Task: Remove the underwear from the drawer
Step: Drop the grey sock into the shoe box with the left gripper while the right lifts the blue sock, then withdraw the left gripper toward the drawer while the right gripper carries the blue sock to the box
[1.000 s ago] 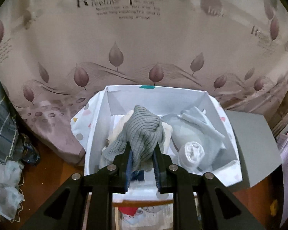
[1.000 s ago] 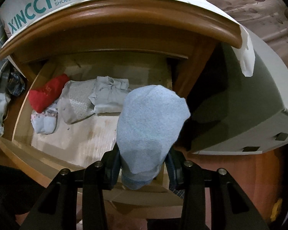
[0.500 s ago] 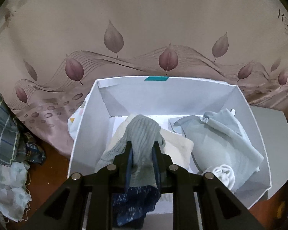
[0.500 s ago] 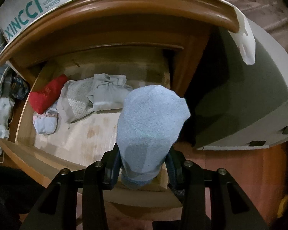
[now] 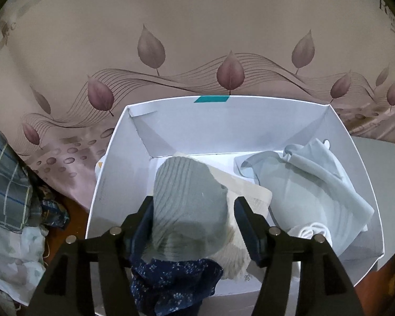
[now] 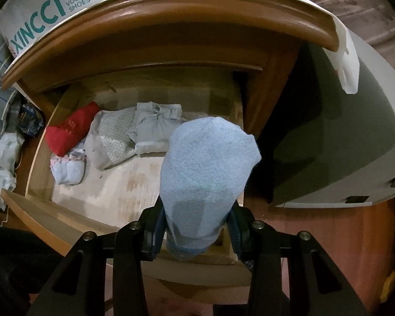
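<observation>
In the left wrist view my left gripper [image 5: 193,205] hangs over a white box [image 5: 113,158]. Its jaws are opening, with a grey ribbed garment [image 5: 187,197] standing between them; the right pad is clear of it. A navy floral piece [image 5: 171,281] hangs below, over a cream garment [image 5: 252,197]. In the right wrist view my right gripper [image 6: 196,218] is shut on light blue underwear [image 6: 208,163], held above the open wooden drawer [image 6: 105,192]. A red garment [image 6: 68,131], grey folded pieces [image 6: 155,129] and a small white piece [image 6: 68,166] lie in the drawer.
Pale grey clothes [image 5: 302,184] fill the box's right half. A leaf-patterned bedsheet [image 5: 197,39] rises behind the box. Plaid cloth [image 5: 5,184] lies on the floor at left. A shoe-box lid [image 6: 47,8] tops the nightstand, and a grey box wall [image 6: 342,144] stands right of the drawer.
My left gripper came down into the white box with the grey ribbed garment, and its jaws have spread apart. The right gripper has kept still with the blue underwear.
</observation>
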`<state>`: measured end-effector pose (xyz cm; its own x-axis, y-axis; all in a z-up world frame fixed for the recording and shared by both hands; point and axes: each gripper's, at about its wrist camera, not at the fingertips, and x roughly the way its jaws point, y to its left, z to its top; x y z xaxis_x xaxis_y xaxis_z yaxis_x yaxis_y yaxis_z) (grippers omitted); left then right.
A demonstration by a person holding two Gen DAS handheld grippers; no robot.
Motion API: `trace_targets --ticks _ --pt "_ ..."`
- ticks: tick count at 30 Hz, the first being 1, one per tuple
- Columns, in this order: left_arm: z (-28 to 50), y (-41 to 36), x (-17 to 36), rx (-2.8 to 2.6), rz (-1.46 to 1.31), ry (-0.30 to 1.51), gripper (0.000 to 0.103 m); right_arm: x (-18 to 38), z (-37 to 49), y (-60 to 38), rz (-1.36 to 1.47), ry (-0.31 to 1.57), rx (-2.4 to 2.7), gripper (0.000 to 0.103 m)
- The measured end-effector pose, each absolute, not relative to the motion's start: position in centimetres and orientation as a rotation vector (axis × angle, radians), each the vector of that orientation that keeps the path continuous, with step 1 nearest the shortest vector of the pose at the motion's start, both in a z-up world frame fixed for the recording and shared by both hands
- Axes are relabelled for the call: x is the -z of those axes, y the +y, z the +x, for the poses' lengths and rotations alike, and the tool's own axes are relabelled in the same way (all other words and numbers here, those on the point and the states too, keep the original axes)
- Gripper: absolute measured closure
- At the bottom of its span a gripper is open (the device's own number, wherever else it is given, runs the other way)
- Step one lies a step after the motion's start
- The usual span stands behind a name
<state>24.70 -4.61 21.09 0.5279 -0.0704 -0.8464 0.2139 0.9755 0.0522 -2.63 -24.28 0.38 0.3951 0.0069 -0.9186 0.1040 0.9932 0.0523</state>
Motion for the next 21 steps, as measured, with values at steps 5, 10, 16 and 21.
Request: trace_targets --ticks 5,10,16,21 --pt "24.4 -4.0 -21.8 0.179 0.104 0.992 0.04 -0.5 -2.6 -24.2 0.105 1.156 0.064 0.065" --pt "23.4 -3.9 -22.7 0.184 0.118 0.978 0.04 -0.6 -2.6 -24.1 0.106 1.153 0.058 0.065" --pt "21.8 -3.3 -24.0 0.189 0.108 0.945 0.04 -0.7 -2.4 -24.2 0.105 1.145 0.07 0.065" --pt "19.7 -2.7 -25.5 0.191 0.108 0.891 0.04 -0.8 -2.3 -24.2 0.107 1.14 0.076 0.065"
